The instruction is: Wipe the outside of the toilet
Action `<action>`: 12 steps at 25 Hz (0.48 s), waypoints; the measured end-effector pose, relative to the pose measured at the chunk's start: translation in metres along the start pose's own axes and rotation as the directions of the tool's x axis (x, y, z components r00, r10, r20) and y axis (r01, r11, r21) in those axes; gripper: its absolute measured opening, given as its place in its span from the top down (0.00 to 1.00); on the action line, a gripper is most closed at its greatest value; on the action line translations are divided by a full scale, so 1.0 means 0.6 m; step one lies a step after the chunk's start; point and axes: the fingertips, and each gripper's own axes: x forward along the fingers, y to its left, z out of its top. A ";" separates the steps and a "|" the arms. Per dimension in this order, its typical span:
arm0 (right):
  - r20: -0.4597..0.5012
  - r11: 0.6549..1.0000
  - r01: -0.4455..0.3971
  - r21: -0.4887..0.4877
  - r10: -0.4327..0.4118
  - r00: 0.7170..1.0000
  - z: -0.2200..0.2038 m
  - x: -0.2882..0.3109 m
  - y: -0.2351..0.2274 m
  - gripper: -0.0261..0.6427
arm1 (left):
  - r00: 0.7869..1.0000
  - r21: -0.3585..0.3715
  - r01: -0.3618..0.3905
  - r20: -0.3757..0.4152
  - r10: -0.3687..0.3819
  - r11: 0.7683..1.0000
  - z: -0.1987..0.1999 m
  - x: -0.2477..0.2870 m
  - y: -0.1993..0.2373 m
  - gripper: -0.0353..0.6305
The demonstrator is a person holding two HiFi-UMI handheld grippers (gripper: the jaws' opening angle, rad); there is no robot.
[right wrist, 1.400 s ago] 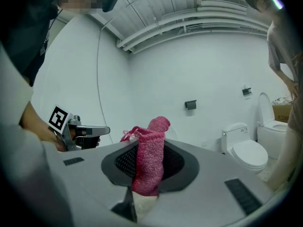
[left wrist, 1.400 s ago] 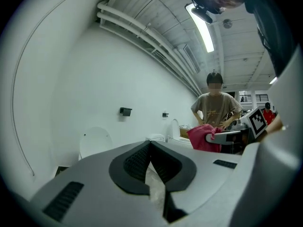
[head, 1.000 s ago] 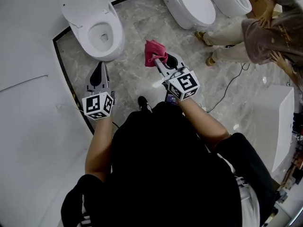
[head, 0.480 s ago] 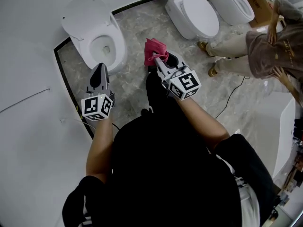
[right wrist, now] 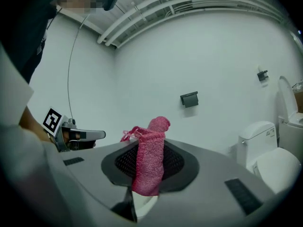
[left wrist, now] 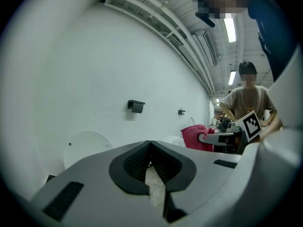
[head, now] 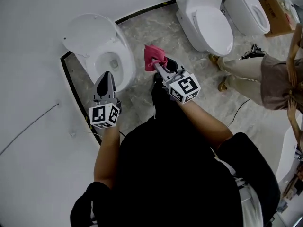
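Note:
A white toilet (head: 102, 48) with its lid up stands against the wall at upper left in the head view. My right gripper (head: 157, 66) is shut on a pink cloth (head: 154, 56), held in the air just right of the bowl; in the right gripper view the pink cloth (right wrist: 149, 167) sticks up between the jaws. My left gripper (head: 106, 77) is shut and empty, its tip at the bowl's near rim. The left gripper (left wrist: 150, 151) view shows its pads pressed together, with the raised lid (left wrist: 87, 150) behind.
Two more white toilets (head: 208, 20) (head: 251, 11) stand at the upper right. Another person (head: 265, 74) stands at the right on the marble floor (head: 142, 98), with a black cable near their feet. A black strip edges the white platform (head: 38, 141) on the left. A cardboard box (head: 279, 13) sits at top right.
The view has shifted closer to the open toilet. Both grippers have moved forward toward the bowl, the right one still holding the pink cloth.

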 end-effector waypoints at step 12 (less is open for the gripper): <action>-0.117 0.995 -0.101 0.025 0.103 0.988 -0.023 0.253 -0.138 0.82 | 0.987 0.023 -0.084 -0.135 0.086 0.996 -0.006 0.226 0.109 0.92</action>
